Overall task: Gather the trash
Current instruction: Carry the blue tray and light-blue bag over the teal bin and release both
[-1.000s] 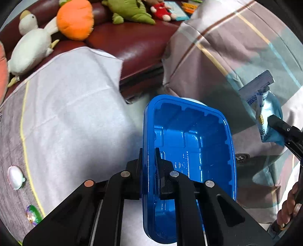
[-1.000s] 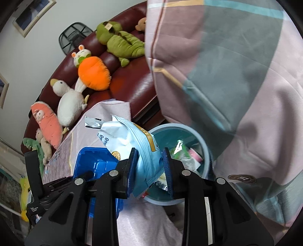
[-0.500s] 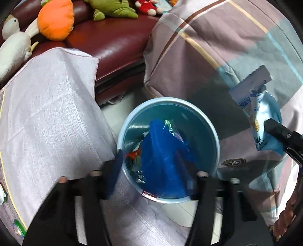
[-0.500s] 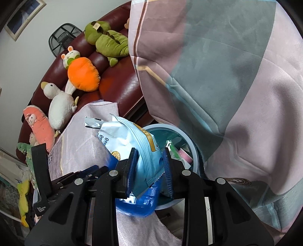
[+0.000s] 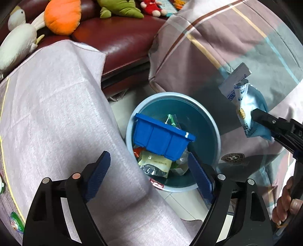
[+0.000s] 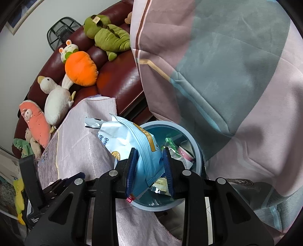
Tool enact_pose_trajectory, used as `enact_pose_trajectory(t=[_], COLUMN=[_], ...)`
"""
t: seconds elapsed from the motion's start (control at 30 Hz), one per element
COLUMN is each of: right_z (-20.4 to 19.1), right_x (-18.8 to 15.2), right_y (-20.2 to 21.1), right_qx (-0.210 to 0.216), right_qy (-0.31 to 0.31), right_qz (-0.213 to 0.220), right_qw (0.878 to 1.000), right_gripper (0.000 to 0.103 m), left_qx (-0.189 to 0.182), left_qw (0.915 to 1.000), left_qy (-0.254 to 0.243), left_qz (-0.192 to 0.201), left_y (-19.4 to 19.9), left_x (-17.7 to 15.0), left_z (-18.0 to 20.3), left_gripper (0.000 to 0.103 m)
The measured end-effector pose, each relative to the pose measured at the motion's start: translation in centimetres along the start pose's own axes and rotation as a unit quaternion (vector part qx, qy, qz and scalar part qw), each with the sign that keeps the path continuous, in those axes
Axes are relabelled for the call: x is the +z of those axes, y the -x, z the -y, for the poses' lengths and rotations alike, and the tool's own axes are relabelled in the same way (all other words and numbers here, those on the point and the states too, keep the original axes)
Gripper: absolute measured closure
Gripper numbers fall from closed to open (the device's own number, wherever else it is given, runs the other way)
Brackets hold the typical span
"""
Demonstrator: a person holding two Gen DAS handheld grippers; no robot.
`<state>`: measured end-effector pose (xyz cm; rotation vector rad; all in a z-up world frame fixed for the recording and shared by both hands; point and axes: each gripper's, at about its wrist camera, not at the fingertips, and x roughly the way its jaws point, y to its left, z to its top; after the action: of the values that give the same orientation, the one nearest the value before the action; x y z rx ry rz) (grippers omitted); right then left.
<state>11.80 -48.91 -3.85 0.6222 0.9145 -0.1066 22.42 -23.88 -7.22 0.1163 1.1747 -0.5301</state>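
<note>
A light blue trash bin (image 5: 215,130) stands on the floor and holds several wrappers. A blue plastic tray (image 5: 161,139) lies tilted inside the bin on top of the wrappers. My left gripper (image 5: 149,173) is open and empty just above the bin's near rim. My right gripper (image 6: 149,168) is shut on a light blue snack bag (image 6: 132,143) and holds it above the near side of the bin (image 6: 197,151). The snack bag also shows in the left wrist view (image 5: 250,111), to the right of the bin.
A table with a pale lilac cloth (image 5: 56,113) stands left of the bin. A plaid blanket (image 5: 217,47) hangs behind and right of it. A dark red sofa (image 5: 117,36) with plush toys (image 5: 62,15) is at the back.
My left gripper opened and let go of the blue tray, which dropped into the bin and tipped over. My right gripper still holds the snack bag and has shifted slightly over the bin.
</note>
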Motion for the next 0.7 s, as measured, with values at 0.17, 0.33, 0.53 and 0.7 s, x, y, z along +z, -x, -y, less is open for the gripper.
enact_pose_trajectory(t=[0.17,0.33,0.53,0.7], right_z=[0.0,-0.7,-1.7,-2.9], right_x=[-0.1,-0.3,-0.3,-0.9], right_y=[-1.1,-2.1,-1.8,-1.6], right_qx=[-0.015,-0.016,-0.022,-0.031], right_qy=[-0.004,0.0,0.006,0.014], right_qz=[-0.01,-0.023,-0.022,-0.031], right_qw=[1.0,1.0,0.999,0.999], right_gripper=[0.073,0.049,0.033,0.029], left_qx=[-0.006,-0.014,-0.021,-0.023], left_qw=[1.0,0.9998,0.9996,0.9993], left_qy=[0.003,0.01,0.019,0.027], left_qz=[0.002,0.006,0.002,0.009], left_y=[0.6,1.1,1.3,2.5], left_x=[-0.4,-0.7,-1.4,-2.3], left_z=[-0.6,-1.2,-1.9,-2.7], left_gripper=[0.018,0.015,0.013,0.013])
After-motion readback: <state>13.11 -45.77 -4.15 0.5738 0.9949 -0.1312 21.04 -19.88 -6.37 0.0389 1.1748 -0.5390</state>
